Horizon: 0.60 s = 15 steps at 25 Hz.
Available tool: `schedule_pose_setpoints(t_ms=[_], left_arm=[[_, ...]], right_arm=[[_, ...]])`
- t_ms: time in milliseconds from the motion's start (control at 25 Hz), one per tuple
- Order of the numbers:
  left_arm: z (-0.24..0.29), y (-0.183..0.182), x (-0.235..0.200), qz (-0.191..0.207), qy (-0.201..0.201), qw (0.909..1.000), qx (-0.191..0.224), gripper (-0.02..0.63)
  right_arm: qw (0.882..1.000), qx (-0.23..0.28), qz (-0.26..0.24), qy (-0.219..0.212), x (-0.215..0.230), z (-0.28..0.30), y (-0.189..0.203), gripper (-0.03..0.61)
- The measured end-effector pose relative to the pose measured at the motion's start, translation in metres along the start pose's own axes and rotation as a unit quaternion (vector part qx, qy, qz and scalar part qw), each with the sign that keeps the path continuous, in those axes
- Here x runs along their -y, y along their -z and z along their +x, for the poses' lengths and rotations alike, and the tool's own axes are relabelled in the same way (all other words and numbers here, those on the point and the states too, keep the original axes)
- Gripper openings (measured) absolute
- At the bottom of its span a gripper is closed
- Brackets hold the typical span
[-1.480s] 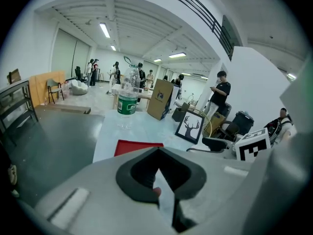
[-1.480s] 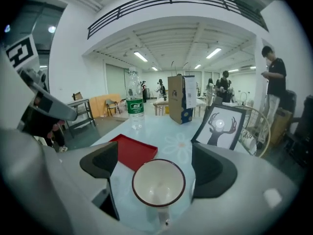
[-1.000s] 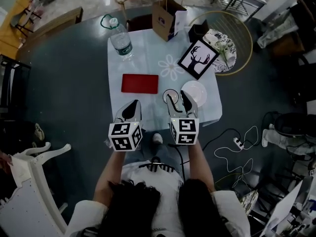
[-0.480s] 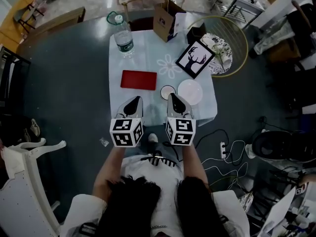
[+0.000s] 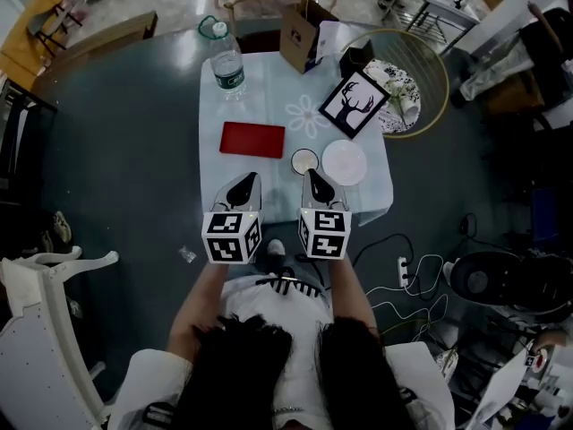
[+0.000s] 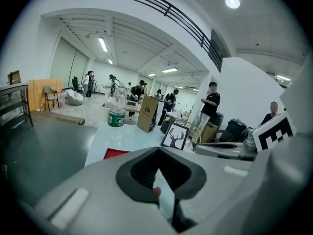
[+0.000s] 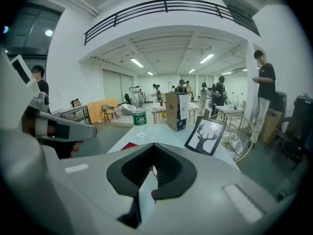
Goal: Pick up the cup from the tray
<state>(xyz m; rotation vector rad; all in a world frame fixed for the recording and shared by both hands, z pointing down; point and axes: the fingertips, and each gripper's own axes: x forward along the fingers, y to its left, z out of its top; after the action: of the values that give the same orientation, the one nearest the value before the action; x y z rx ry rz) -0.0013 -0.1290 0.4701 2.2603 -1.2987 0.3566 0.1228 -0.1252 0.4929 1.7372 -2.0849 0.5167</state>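
Observation:
A small round cup (image 5: pixel 304 161) with a white rim stands on the pale tablecloth, between a flat red tray (image 5: pixel 253 140) and a white plate (image 5: pixel 345 162). It is not on the tray. My right gripper (image 5: pixel 315 179) is shut and empty, its tips just short of the cup on the near side. My left gripper (image 5: pixel 243 186) hovers over the table's near edge below the tray, also shut with nothing in it. In the left gripper view the jaws (image 6: pixel 157 154) meet, and in the right gripper view the jaws (image 7: pixel 155 148) meet as well. The cup is hidden in both gripper views.
A water bottle (image 5: pixel 227 68), a brown paper bag (image 5: pixel 300 34), a black box (image 5: pixel 358 58) and a framed deer picture (image 5: pixel 349 104) stand at the table's far end. A round wire basket (image 5: pixel 439 79) sits right of the table (image 5: pixel 277 97). Cables and a power strip (image 5: pixel 405 269) lie on the floor.
The right gripper's jaws stood open beside the cup a second ago and are now shut, empty. Both grippers sit slightly nearer the table's front edge.

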Motion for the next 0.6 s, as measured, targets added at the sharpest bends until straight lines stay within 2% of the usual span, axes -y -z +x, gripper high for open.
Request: schedule_pose_setpoints(t_ms=[440,600], left_arm=[[-0.001,0.005,0.003,0.002,0.003,1.0000,-0.004,0.000],[-0.004,0.006,0.003,-0.015,0.006,0.9999,-0.002,0.000]], right_arm=[[1.000,0.000,-0.010,-0.012,-0.008,-0.005,0.002,0.023],[1.000,-0.003,-0.029,-0.009,-0.012,-0.008,0.004,0.023]])
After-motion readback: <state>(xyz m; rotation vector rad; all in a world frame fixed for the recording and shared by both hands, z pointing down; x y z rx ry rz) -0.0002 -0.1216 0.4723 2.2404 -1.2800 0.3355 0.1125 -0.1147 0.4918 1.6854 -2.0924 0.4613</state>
